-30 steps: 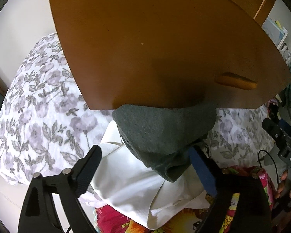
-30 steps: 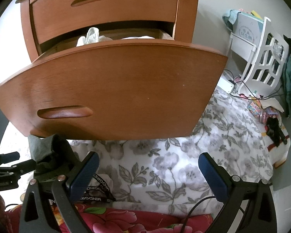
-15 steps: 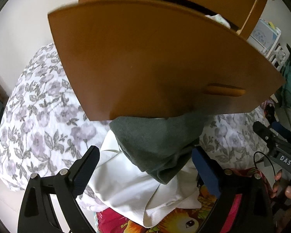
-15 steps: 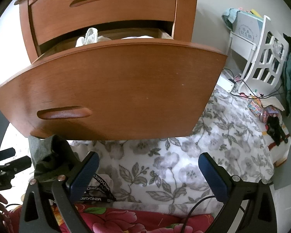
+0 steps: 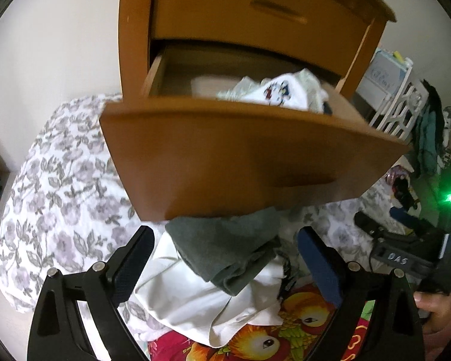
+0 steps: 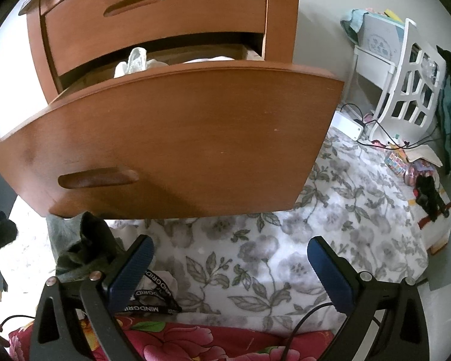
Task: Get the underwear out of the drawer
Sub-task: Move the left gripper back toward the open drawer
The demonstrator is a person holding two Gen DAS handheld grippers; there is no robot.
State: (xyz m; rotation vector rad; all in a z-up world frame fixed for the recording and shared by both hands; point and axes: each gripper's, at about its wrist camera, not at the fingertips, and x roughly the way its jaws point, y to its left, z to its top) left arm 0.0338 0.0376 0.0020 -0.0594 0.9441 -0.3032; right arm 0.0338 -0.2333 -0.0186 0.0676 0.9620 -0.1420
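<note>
While both spread wide and empty, left tool (image 5: pixel 222 258) and right tool (image 6: pixel 230 266) below the open drawer's (image 6: pixel 171 138) front edge.

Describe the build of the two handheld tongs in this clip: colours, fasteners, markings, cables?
Both the left tongs and right tongs have black angular frames with silver screw heads and two fingers faced with dark blue textured pads. The left view shows white "DAS" lettering on the right unit's black body; a thin black cable runs beneath the right tongs.

A wooden dresser (image 6: pixel 177 6) stands against a pale wall (image 5: pixel 60 36), beside a bed under a grey floral cover (image 6: pixel 285 240), with a white lattice chair (image 6: pixel 412 69) in the corner.
</note>
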